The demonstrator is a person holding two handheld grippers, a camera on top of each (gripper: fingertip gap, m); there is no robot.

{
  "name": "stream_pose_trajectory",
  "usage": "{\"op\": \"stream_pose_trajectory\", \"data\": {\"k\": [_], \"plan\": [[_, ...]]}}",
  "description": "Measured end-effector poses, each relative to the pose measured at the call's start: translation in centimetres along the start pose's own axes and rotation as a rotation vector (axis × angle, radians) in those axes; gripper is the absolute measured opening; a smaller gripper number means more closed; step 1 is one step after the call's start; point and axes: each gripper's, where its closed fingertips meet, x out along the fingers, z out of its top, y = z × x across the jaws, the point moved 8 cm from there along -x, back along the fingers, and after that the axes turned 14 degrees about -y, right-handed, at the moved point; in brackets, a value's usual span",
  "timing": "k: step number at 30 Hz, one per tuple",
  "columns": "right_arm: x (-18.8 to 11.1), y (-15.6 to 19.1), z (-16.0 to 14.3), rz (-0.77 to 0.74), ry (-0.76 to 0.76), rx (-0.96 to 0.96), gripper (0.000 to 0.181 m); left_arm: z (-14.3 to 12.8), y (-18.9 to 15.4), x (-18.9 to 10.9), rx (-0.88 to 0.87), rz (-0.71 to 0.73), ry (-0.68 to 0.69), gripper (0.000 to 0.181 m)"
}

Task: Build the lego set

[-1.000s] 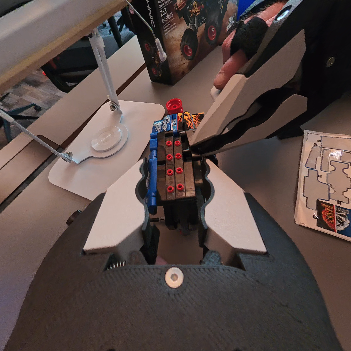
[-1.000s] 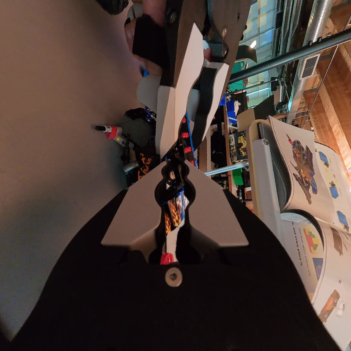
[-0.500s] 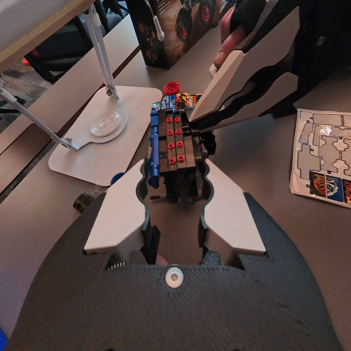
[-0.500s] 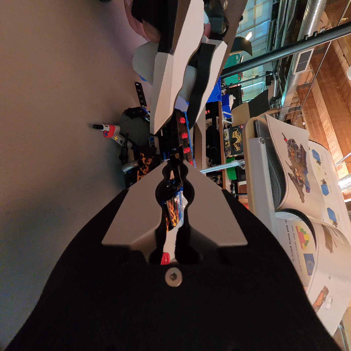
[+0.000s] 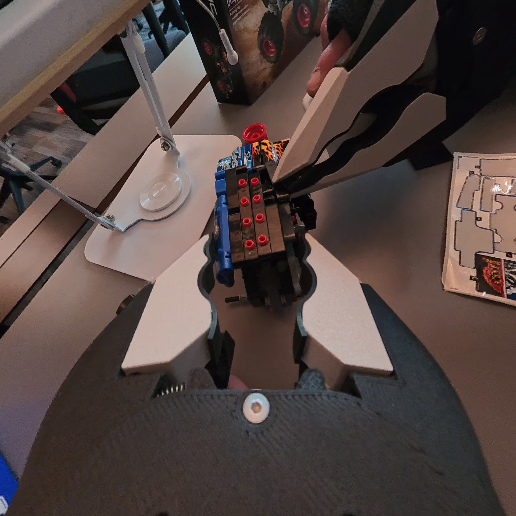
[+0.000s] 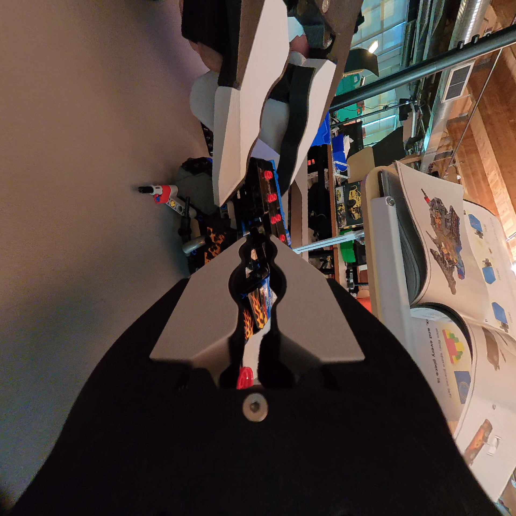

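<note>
The half-built lego truck sits on the grey table — black, blue-sided, red studs on top. The right gripper is clamped on its far edge, while the left gripper straddles the near end, fingers spread apart — a sticker sheet lies nearby.

White lettering and a number are printed on the dark box at the top centre of the left wrist view; part of it is cut off by the frame edge. The sticker sheet at the right edge, lying on the bench, has tiny print in its lower left corner, too small to read. In the right wrist view, the open booklet at the right carries a line of dark print running sideways down its lower page.
</note>
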Motion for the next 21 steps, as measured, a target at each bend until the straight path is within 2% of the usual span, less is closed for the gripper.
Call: {"op": "stream_pose_trajectory", "data": {"k": [21], "plan": [[0.07, 0.07, -0.06, -0.013, 0.006, -0.018, 0.007, 0.11, 0.12, 0.46, 0.001, 0.013, -0.025, 0.056]]}}
